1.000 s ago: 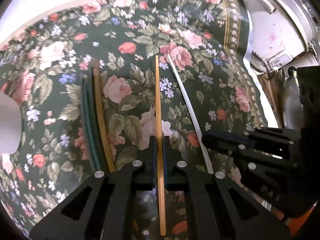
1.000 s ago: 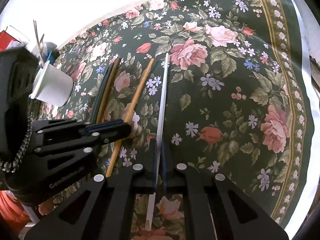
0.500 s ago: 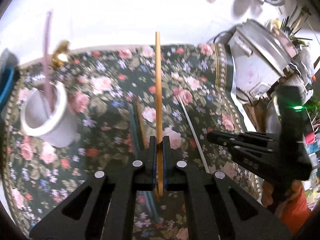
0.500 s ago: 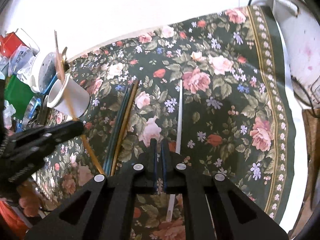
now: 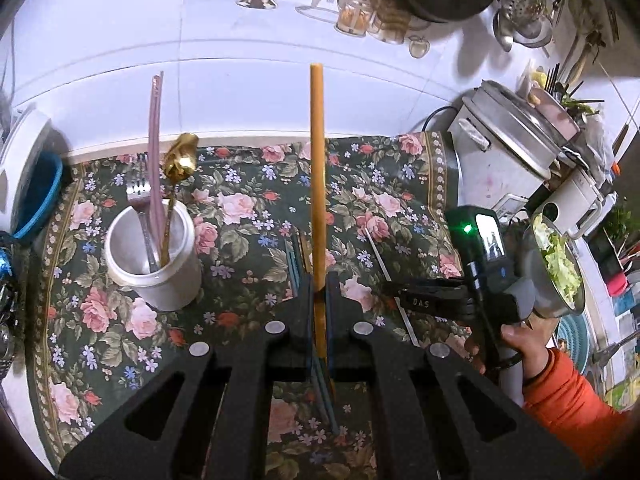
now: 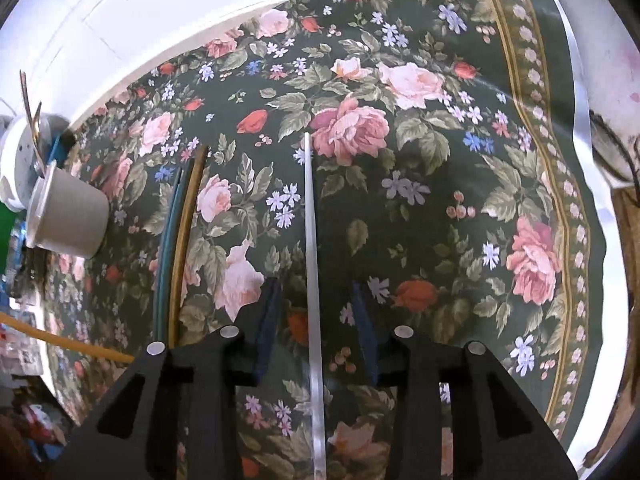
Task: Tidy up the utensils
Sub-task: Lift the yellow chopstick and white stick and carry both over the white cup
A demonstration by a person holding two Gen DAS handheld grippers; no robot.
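Observation:
My left gripper point(image 5: 319, 292) is shut on an orange chopstick point(image 5: 317, 168) and holds it upright above the floral cloth. A white utensil cup point(image 5: 154, 256) stands to its left with a fork, a gold spoon and pink sticks in it. My right gripper point(image 6: 316, 300) is open, low over the cloth, with a white chopstick point(image 6: 309, 240) lying between its fingers. It also shows in the left wrist view point(image 5: 424, 300). Teal and brown chopsticks point(image 6: 176, 240) lie on the cloth to the left. The cup point(image 6: 68, 216) is at the far left.
A rice cooker point(image 5: 508, 148) stands at the right edge of the cloth point(image 5: 248, 208). A pot of greens point(image 5: 556, 264) sits further right. A blue bowl point(image 5: 36, 196) is at the far left. A white tiled wall point(image 5: 240, 40) is behind.
My left gripper has lifted the orange chopstick off the cloth and tipped it upright. My right gripper let go of the white chopstick, rose, then opened and came back down around it.

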